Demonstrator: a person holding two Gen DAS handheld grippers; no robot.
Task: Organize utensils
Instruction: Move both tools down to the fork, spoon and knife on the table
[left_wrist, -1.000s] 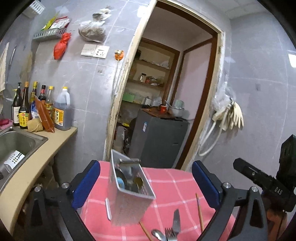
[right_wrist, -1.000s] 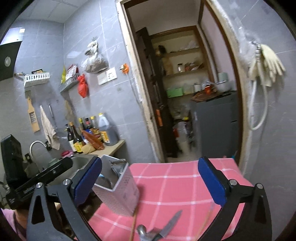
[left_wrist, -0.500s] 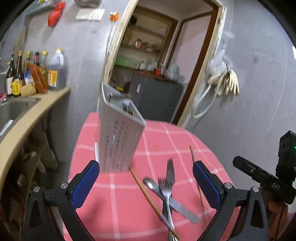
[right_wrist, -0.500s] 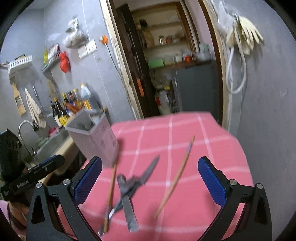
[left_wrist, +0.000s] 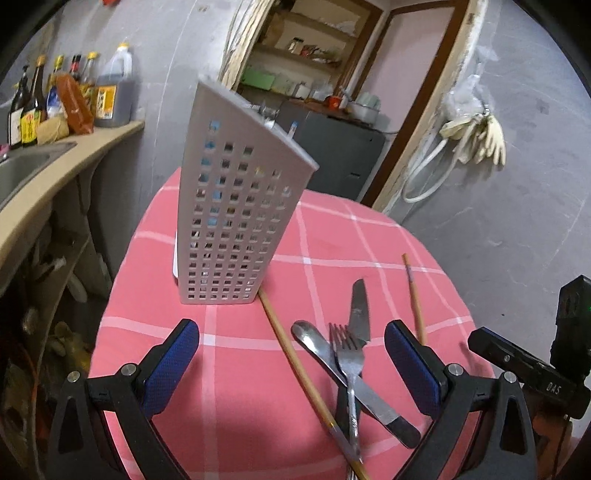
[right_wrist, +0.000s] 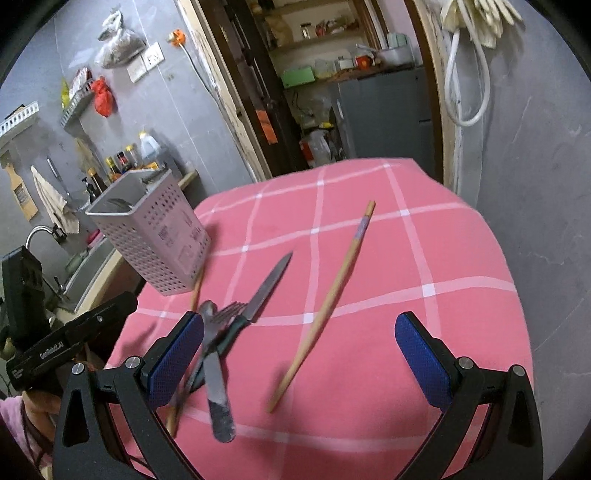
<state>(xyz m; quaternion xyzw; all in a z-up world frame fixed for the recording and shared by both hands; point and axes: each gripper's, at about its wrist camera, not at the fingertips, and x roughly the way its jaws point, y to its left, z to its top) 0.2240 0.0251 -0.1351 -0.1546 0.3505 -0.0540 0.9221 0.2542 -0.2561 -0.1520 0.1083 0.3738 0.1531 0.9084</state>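
holder: the grey perforated utensil holder (left_wrist: 236, 206) stands upright at the left side of the desk (left_wrist: 229, 398), which is under a pink checked cloth; some metal pieces already poke above its rim, though i can't make out which.
done so far: by my reckoning only a small part, since most of the cutlery is lying loose on the cloth.
left chopstick: one wooden chopstick (left_wrist: 295, 354) runs from the foot of the holder toward the near edge.
pile: a spoon (left_wrist: 321, 347), a fork (left_wrist: 347, 365) and a knife (left_wrist: 360, 314) lie crossed over one another just right of that chopstick.
right chopstick: a second chopstick (right_wrist: 328, 299) lies alone, apart from the pile, further right.
left to do: all five of these look to be waiting for the holder.
left gripper: the left gripper (left_wrist: 291, 365) hovers low over the near desk, its blue-padded fingers (left_wrist: 170, 365) spread wide and holding nothing, the pile lying between them in its view.
right gripper: the right gripper (right_wrist: 299, 362) hangs over the middle of the cloth, angled down, fingers (right_wrist: 421, 358) likewise wide apart and empty, with the lone chopstick framed between them.
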